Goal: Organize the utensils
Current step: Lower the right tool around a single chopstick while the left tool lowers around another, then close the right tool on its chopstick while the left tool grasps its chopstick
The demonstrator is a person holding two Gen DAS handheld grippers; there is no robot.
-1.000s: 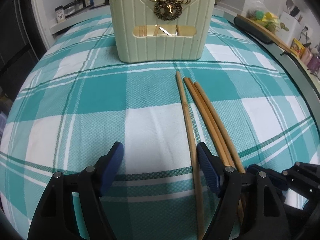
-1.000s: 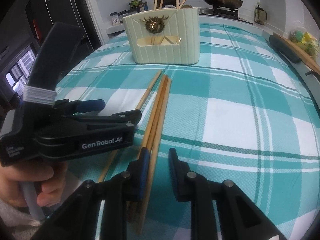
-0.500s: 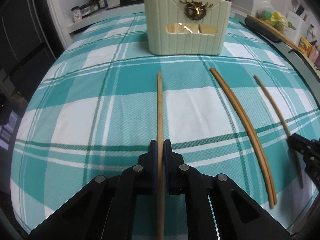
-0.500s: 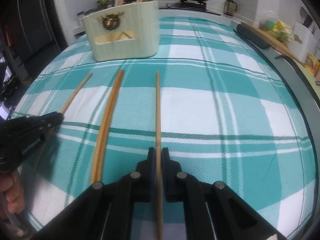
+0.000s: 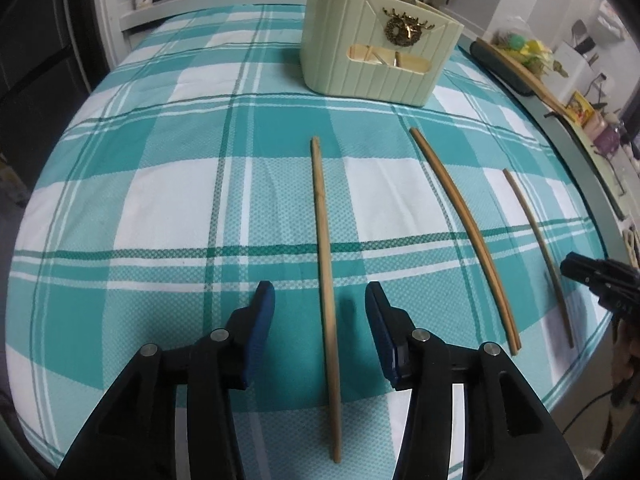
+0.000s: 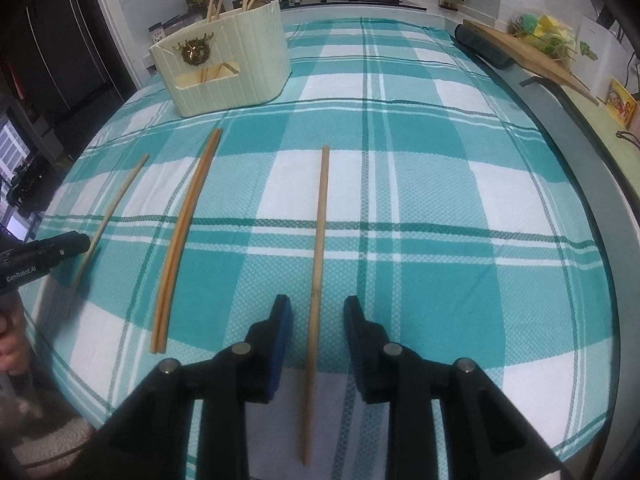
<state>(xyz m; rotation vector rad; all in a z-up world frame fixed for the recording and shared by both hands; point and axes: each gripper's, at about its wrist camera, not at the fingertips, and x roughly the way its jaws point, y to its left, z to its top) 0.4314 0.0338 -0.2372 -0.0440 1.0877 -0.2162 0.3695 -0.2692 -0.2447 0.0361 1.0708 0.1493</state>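
One chopstick (image 5: 326, 240) between each jaws' gap

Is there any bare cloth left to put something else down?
Yes: a wide bare stretch right of the rightmost chopstick, out to the tablecloth edge. Another lies left of the leftmost chopstick. It is crowded in the middle, around the chopstick pair and the holder.

Holder (image 5: 372, 68) contents (mostly hidden)

Both grippers are black plastic with blue-padded fingers (image 5: 262, 320), silver screws and white "GenRobot.AI" lettering
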